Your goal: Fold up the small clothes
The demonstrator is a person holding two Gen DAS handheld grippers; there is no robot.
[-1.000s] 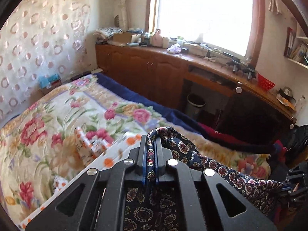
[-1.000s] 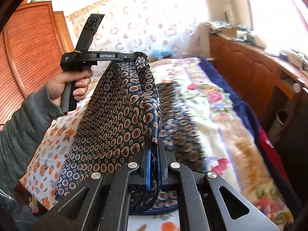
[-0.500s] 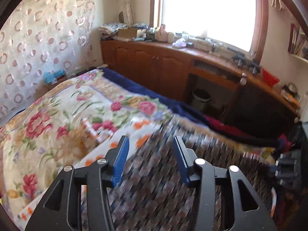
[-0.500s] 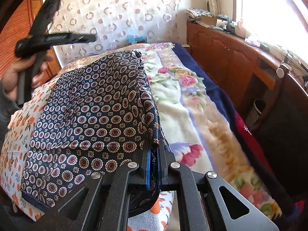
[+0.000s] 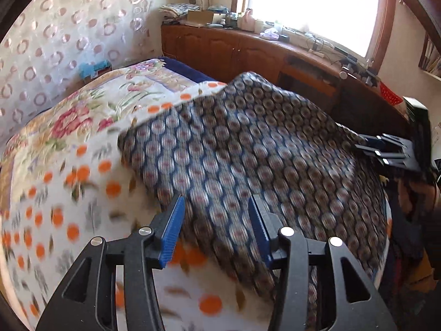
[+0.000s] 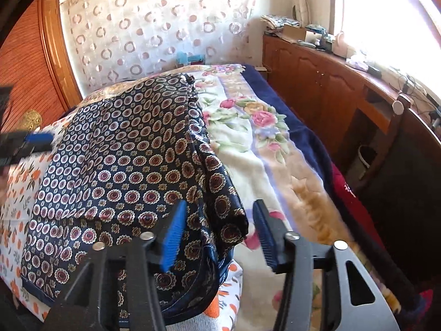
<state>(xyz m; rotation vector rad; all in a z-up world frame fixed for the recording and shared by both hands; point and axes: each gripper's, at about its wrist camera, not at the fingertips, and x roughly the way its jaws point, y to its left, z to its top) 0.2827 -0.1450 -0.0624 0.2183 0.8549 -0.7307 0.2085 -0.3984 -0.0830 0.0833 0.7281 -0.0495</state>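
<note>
A navy garment with a red and gold medallion print [image 5: 248, 151] lies spread on the bed, over a white cloth with orange dots [image 5: 69, 193]. My left gripper [image 5: 215, 226] is open and empty, just above the garment's near edge. My right gripper [image 6: 217, 231] is open too, with the garment's folded corner [image 6: 220, 193] lying loose between its blue pads. The right gripper shows at the right edge of the left wrist view [image 5: 397, 151]. The left gripper shows blurred at the left edge of the right wrist view [image 6: 24, 143].
A floral blanket [image 6: 248, 143] covers the bed. Wooden cabinets [image 5: 248, 55] with clutter run under the bright window. A circle-patterned curtain [image 6: 151, 35] hangs behind the bed. A wooden wardrobe [image 6: 24, 63] stands at the left. A dark bin [image 6: 366, 154] sits by the cabinets.
Both grippers held the garment up a second ago. The left let go first, then the right, and the garment now lies on the bed. Both grippers have dropped lower.
</note>
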